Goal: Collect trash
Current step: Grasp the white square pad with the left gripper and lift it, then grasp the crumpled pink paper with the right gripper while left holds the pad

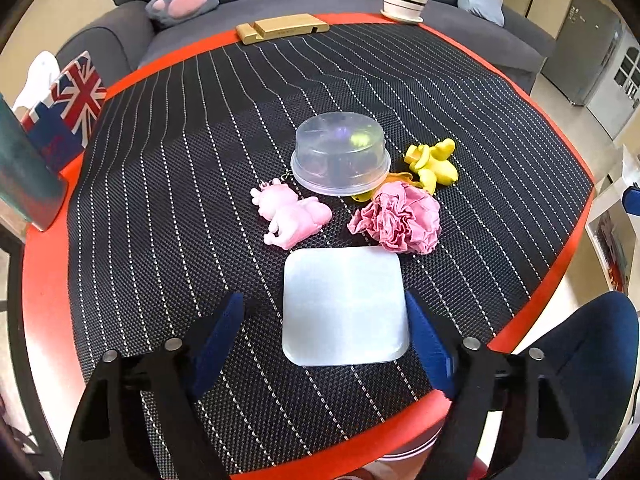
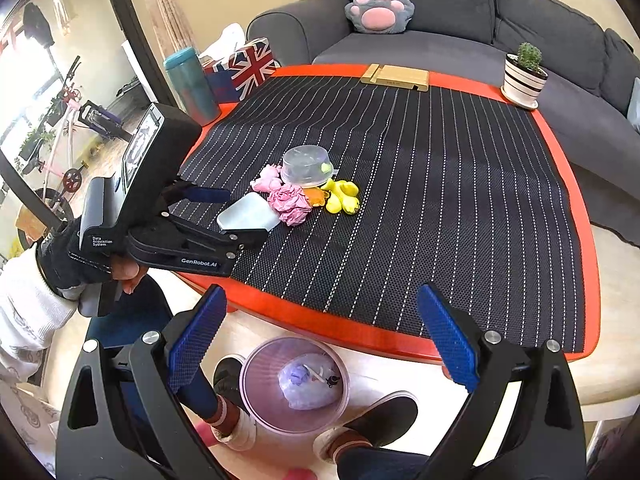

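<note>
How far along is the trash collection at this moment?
Done: one bagged item already lies in the bin on the floor. In hand: the left gripper is open around the pale square lid, one pad beside its edge, a gap at the other. The right gripper is open and empty. Left: the crumpled pink paper on the mat.

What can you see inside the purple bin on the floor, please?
Inside the purple bin, one pale bluish crumpled bag or wrapper lies on the bottom, with small dark and white bits on it. What lies beneath it is hidden.
</note>
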The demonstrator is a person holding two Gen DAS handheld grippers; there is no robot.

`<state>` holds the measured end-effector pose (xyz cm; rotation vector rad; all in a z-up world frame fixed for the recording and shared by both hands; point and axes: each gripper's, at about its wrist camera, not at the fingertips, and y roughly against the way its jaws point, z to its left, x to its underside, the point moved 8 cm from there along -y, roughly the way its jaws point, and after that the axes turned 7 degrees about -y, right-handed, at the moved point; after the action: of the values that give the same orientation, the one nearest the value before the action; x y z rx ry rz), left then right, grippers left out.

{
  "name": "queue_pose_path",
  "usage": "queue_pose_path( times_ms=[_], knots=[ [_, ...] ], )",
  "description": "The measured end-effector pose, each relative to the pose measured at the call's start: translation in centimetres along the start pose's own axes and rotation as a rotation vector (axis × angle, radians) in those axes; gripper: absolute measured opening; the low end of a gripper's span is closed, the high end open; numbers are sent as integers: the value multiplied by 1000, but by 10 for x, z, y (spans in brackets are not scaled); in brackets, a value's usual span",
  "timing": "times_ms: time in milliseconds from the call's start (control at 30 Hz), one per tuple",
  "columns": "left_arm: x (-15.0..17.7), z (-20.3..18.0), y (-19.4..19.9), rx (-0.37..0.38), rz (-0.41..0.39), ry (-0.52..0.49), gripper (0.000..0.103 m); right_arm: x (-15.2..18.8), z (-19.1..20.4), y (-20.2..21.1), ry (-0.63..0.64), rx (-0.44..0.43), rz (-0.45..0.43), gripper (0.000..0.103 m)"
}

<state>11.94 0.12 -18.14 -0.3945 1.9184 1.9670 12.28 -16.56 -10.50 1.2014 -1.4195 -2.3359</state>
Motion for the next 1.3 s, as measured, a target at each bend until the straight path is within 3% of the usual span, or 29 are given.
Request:
queue_pose_path(
  times_ms=[100, 733, 1300],
  knots=[
    [-1, -2, 3, 5, -11, -9, 57, 0, 0, -2, 2, 0, 2, 94],
    [0, 14, 52, 25, -107, 13, 57, -26, 18, -22, 65, 1, 13, 94],
    [13, 30, 75, 33, -150, 53, 57, -54, 55, -87, 226, -3, 112, 94]
  ],
)
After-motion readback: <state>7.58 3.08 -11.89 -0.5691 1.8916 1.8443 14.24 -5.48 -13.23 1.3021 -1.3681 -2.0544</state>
